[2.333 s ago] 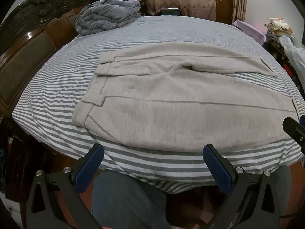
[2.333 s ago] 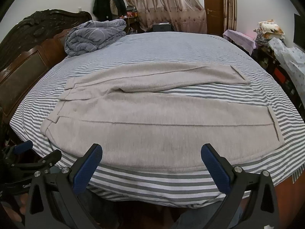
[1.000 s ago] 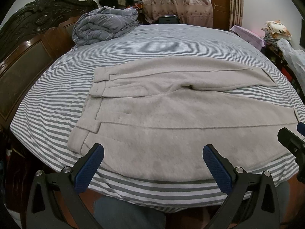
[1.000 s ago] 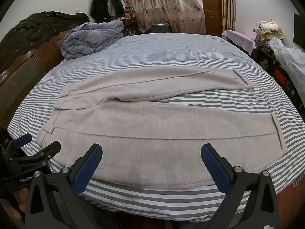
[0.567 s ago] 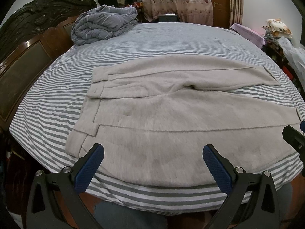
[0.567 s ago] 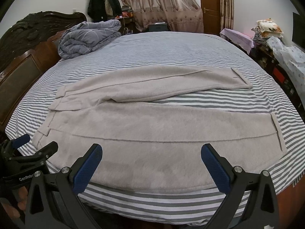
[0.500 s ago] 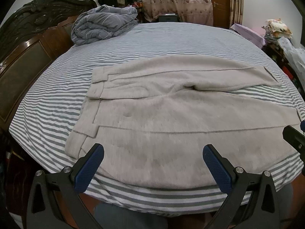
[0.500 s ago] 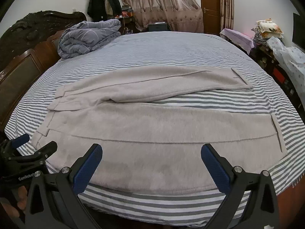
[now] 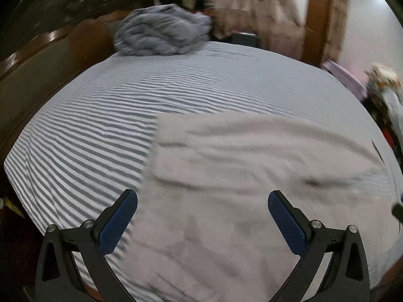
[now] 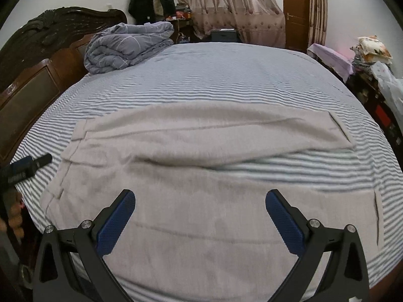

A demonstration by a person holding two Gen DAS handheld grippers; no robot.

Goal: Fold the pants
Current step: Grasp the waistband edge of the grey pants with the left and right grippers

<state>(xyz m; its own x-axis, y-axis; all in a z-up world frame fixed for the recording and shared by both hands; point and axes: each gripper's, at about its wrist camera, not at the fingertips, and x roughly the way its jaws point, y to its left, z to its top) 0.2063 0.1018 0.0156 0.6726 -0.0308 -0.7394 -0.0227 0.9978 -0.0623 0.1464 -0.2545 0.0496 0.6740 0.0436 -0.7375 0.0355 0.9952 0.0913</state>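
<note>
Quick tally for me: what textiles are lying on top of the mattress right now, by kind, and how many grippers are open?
Grey pants: 1, spread flat, legs apart
Rolled grey-blue quilt: 1, by the headboard
Striped sheet: 1, covering the mattress
Open grippers: 2, the left gripper and the right gripper, both empty
Total: 3 textiles, 2 grippers

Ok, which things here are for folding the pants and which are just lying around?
For the job: grey pants; left hand-held gripper; right hand-held gripper, both open.

Lying about: rolled blue quilt; dark jackets; purple cloth.
</note>
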